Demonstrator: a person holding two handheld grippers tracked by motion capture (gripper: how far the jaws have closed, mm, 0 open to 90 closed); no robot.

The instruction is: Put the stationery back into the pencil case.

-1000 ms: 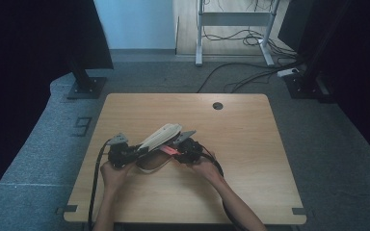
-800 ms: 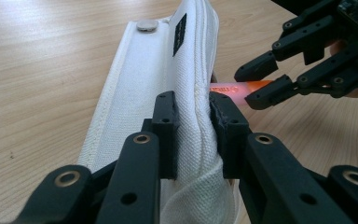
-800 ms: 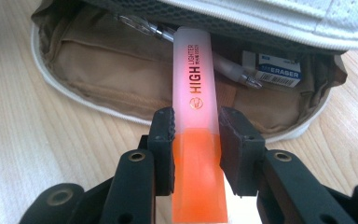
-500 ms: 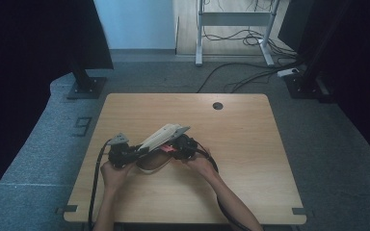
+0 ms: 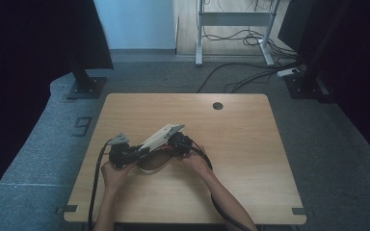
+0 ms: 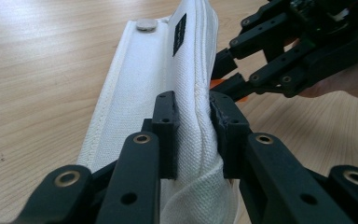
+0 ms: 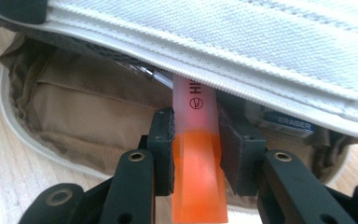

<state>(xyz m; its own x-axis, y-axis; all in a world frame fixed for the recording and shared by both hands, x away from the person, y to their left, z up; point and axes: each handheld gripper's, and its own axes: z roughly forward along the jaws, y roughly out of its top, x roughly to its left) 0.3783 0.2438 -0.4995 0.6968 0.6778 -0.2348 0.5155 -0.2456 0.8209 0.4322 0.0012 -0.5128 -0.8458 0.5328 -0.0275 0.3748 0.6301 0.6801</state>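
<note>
Pencil case [image 5: 160, 138], white canvas with a tan lining, sits at the near-left part of the wooden table [image 5: 250, 144], its flap lifted. Left gripper [image 6: 193, 133] is clenched on the flap's folded edge; in the left gripper view both pads press the white cloth between them, holding the mouth open. Snap button [image 6: 145, 24] at the flap's far end is unfastened. Right gripper [image 7: 196, 140] is clamped on an orange highlighter [image 7: 198, 177], pads on either flat side, the pale translucent cap end pointing into the opening under the zip edge. Inside, a clear-barrelled pen [image 7: 156, 75] lies just beside the highlighter's tip, and an eraser [image 7: 289, 123] with a printed label sits to the right in that view. Judgement: the step in hand is passing the highlighter through the mouth of the case; whether it is going in or coming out cannot be told from these views. To do it well: keep the left grip firm and the flap raised so the zip edge does not drag on the cap; keep the highlighter in line with the case's long axis; steer below the pen rather than across it. Risk: the cap catching on the zip edge, or the tip pushing the pen aside.
</note>
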